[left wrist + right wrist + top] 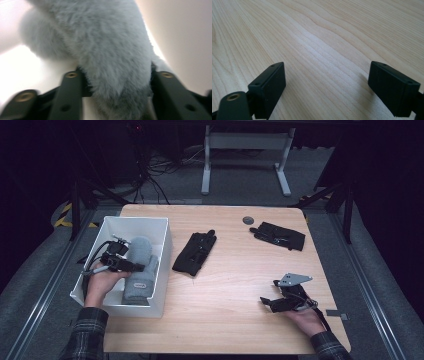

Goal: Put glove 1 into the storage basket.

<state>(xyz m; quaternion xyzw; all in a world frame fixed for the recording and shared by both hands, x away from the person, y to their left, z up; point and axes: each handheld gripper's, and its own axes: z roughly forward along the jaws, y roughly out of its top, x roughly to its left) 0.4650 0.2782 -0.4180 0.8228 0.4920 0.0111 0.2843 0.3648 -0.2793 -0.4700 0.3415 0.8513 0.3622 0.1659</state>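
Grey fuzzy glove [110,55] seen centre frame between left gripper [112,82] jaws, parted, fur brushing both; pressing cannot be told. Glove laid in white bin [165,265], left of frame. Right gripper [327,85] held wide open over bare table [324,37].

Taking the white rectangular plastic bin [162,227] at the table's left edge as the landmark: its four upright walls close off any level approach, so the way in is from above. Inside it, two fluffy grey fabric gloves [140,270] take up the right half, and the left gripper [131,266] with its hand crowds the left half, leaving a bare strip of floor along the far wall. Just right of the bin, a black glove [195,254] lies flat on the light wooden table [225,295]. Farther right, near the far edge, a second black glove [279,235] and a small dark round disc [248,220] lie low. Right of the bin along the near edge, bare wood runs to the right gripper [267,303], whose spread jaws rest above bare wood.
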